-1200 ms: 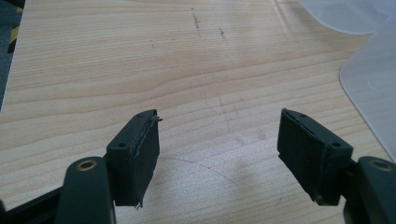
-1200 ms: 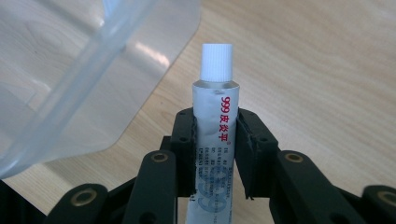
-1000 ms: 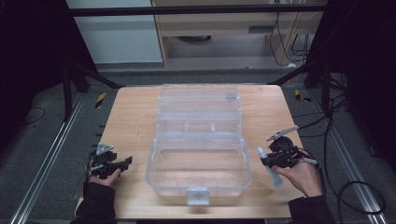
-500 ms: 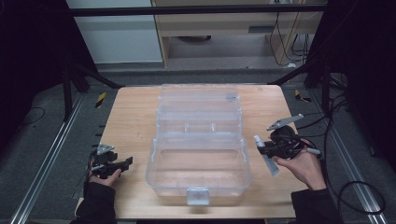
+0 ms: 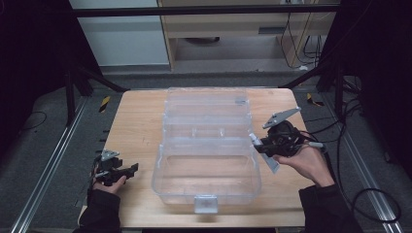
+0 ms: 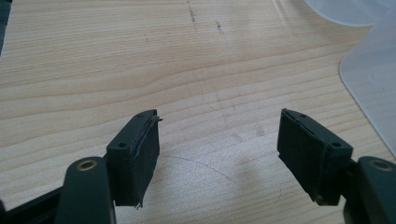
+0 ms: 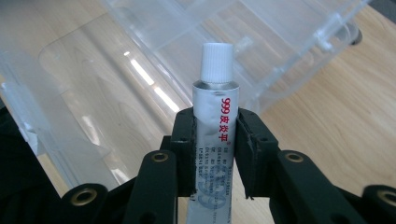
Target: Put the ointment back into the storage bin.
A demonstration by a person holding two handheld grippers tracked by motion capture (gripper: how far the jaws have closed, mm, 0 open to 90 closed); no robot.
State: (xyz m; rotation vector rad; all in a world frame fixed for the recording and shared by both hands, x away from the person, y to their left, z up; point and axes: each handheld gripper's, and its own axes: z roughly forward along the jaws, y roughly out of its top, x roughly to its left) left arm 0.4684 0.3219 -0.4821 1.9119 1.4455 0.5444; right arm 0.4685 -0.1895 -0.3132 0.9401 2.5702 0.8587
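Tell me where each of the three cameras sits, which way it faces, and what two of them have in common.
High view: above the person's side, facing forward and down on the wooden table; both hands, left tongs and right tongs show.
Left gripper view: rides the left tongs, looking along its open jaws at bare wood.
Right gripper view: rides the right tongs, looking along jaws shut on a white-capped tube.
Shared: high and right gripper views both show the tube at the clear plastic box.
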